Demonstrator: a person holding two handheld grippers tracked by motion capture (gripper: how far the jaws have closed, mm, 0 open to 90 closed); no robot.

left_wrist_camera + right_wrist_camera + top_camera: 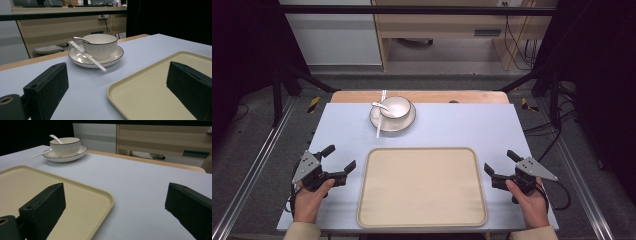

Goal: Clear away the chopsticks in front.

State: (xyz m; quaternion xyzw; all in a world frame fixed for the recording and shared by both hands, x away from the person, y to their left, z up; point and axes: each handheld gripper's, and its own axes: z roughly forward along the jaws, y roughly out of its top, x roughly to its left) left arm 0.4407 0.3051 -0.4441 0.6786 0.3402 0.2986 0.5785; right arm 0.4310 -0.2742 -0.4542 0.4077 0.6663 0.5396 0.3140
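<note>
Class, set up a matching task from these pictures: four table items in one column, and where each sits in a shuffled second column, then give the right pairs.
Things:
1. tray
2. bowl
3. spoon
4. chopsticks

Places:
A. resting in the bowl, handle over its rim
B. laid across the plate's rim, beside the bowl
C. on the table between the two open grippers, nothing on it
D. standing on the plate at the far side of the table

Pairs: 1-C, 2-D, 3-A, 4-B
</note>
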